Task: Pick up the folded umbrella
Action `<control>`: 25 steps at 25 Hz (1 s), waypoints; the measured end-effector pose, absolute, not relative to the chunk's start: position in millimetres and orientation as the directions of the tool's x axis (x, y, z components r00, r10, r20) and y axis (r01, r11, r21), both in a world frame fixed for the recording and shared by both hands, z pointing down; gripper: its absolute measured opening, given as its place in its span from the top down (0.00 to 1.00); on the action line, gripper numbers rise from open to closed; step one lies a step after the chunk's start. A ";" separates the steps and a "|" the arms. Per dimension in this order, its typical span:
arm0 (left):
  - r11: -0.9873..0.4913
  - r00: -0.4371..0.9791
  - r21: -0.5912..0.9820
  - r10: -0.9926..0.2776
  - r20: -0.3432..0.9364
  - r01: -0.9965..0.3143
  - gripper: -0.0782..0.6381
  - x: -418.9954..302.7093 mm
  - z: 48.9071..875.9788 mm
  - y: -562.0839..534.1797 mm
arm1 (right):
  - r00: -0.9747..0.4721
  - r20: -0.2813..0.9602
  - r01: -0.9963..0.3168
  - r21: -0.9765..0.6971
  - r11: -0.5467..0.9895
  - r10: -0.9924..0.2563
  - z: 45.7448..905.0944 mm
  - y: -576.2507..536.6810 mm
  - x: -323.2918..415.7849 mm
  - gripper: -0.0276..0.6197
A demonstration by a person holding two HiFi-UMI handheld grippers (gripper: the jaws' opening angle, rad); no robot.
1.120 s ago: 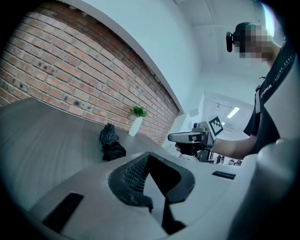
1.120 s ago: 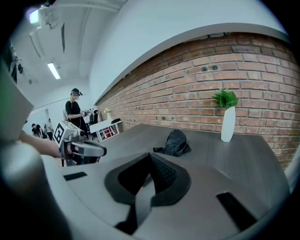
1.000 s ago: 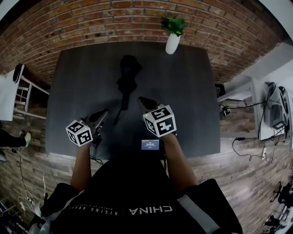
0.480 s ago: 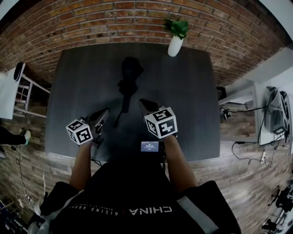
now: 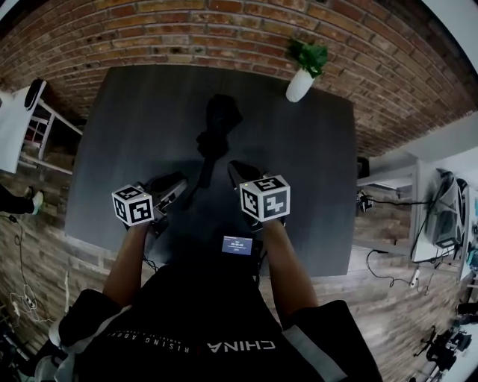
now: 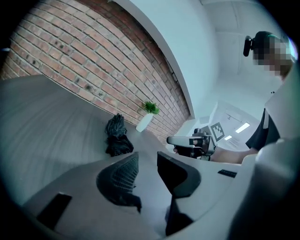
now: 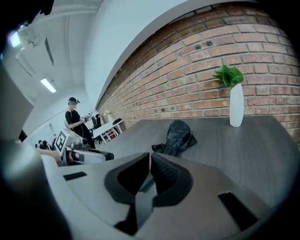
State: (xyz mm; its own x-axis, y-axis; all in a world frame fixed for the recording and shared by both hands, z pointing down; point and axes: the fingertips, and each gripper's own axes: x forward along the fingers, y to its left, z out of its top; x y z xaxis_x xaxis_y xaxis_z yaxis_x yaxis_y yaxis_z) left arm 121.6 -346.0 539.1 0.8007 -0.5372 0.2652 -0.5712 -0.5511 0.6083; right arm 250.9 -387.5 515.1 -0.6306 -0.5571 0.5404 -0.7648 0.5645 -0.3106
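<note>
Dark grey table (image 5: 112, 149) is set against a brick wall (image 5: 224, 22), and both grippers are held over its near part. The folded black umbrella (image 5: 216, 127) is laid on the table ahead of both grippers, slightly right of the left gripper (image 5: 173, 184) and slightly left of the right gripper (image 5: 235, 168), and is touched by neither. The left gripper's jaws are spread apart, having just been opening, and nothing is seen between them. The right gripper's jaws are pressed together with nothing pinched. A white vase (image 5: 300, 83) with a green plant is seen beyond the umbrella, far ahead and right of the right gripper, near the wall.
</note>
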 end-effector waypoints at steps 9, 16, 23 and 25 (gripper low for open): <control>-0.501 0.787 0.618 -0.490 0.374 -0.606 0.60 149.4 579.8 -371.1 | -0.628 0.573 -0.773 -0.384 0.505 -0.527 537.8 -436.7 239.9 0.94; -0.485 0.739 0.559 -0.434 0.514 -0.673 0.60 167.2 620.6 -372.0 | -0.635 0.608 -0.771 -0.465 0.435 -0.476 568.6 -470.6 226.3 0.74; -0.468 0.676 0.492 -0.425 0.602 -0.734 0.60 171.9 649.7 -378.3 | -0.600 0.648 -0.797 -0.534 0.283 -0.469 602.7 -510.3 217.7 0.64; -0.467 0.666 0.483 -0.422 0.614 -0.741 0.60 172.2 655.8 -380.1 | -0.575 0.672 -0.815 -0.520 0.255 -0.467 611.8 -518.4 215.1 0.64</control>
